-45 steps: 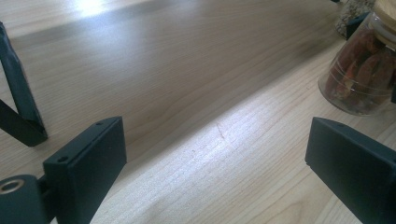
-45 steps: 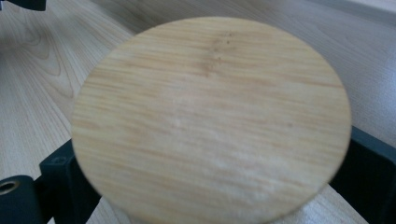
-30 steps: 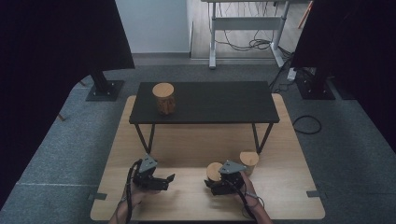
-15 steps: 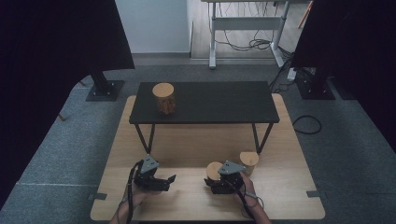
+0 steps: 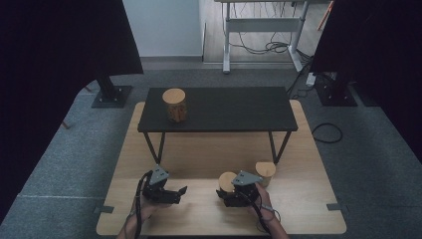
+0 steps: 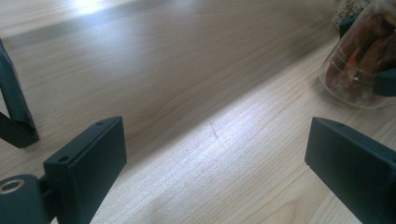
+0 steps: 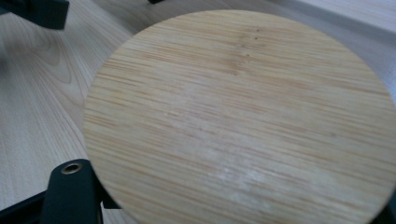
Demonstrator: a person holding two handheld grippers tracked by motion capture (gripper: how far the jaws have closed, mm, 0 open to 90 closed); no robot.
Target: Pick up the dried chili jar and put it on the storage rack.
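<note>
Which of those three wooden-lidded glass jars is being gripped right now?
The jar at the front, left of its neighbour: the right gripper is closed on it. The third stands on the black table.

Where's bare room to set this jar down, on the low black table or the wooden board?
The black table is bare right of its lone jar. The wooden board is bare between the left claw and the held jar. It is crowded around the right claw, with another jar close.
</note>
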